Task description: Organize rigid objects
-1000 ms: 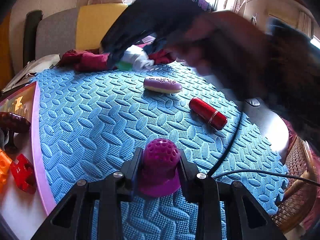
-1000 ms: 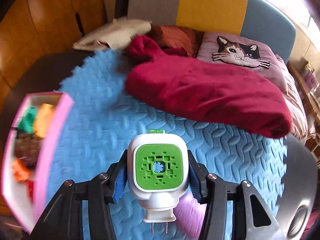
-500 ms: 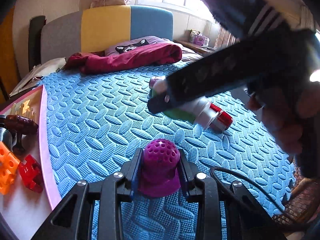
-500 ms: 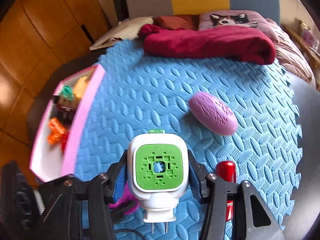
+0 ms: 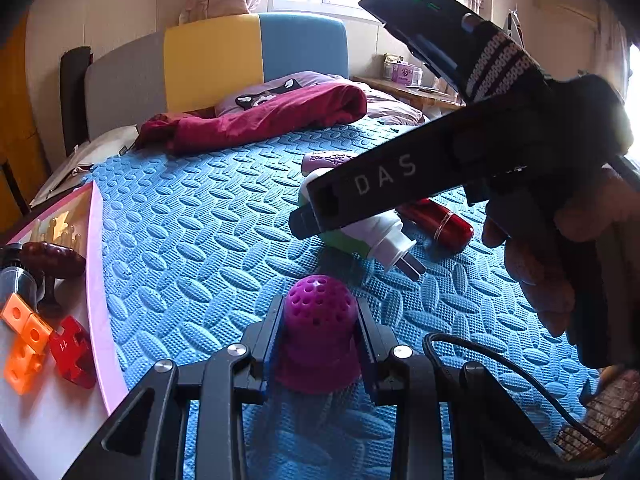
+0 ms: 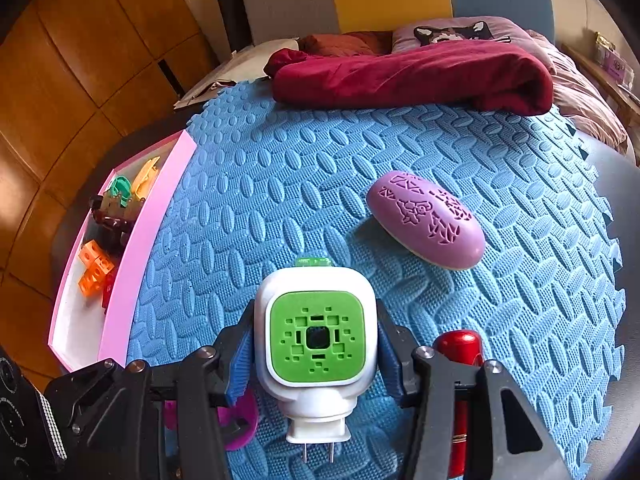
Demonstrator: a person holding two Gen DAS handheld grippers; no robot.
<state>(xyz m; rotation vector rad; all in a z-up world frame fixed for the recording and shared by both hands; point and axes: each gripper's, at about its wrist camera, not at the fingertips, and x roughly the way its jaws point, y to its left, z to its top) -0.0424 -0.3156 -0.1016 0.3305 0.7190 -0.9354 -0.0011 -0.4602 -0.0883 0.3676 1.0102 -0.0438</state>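
In the left wrist view, the left gripper (image 5: 320, 344) is clamped on a magenta perforated dome (image 5: 319, 332), its jaws pressing both sides, held over the blue foam mat (image 5: 192, 216). At the left edge, a pink-rimmed tray (image 5: 98, 280) holds orange blocks (image 5: 24, 332), a red block (image 5: 74, 354) and a dark brown piece (image 5: 52, 254). Ahead, the right gripper (image 5: 320, 216), carried by a person's hand (image 5: 552, 248), grips a white and green plug-in unit (image 5: 368, 236), with its prongs pointing toward the camera. A red cylinder (image 5: 440, 222) lies on the mat just behind it, and a lilac oval case (image 5: 328, 160) sits farther back. In the right wrist view, the right gripper (image 6: 316, 344) is closed on the plug-in unit (image 6: 316, 332), its blue-padded fingers (image 6: 240, 360) against both white sides, above the mat (image 6: 280, 184). The lilac case (image 6: 426, 220) rests ahead to the right, the red cylinder (image 6: 460, 360) is partly hidden behind the right finger, and the tray (image 6: 136, 248) stands at the mat's left edge.
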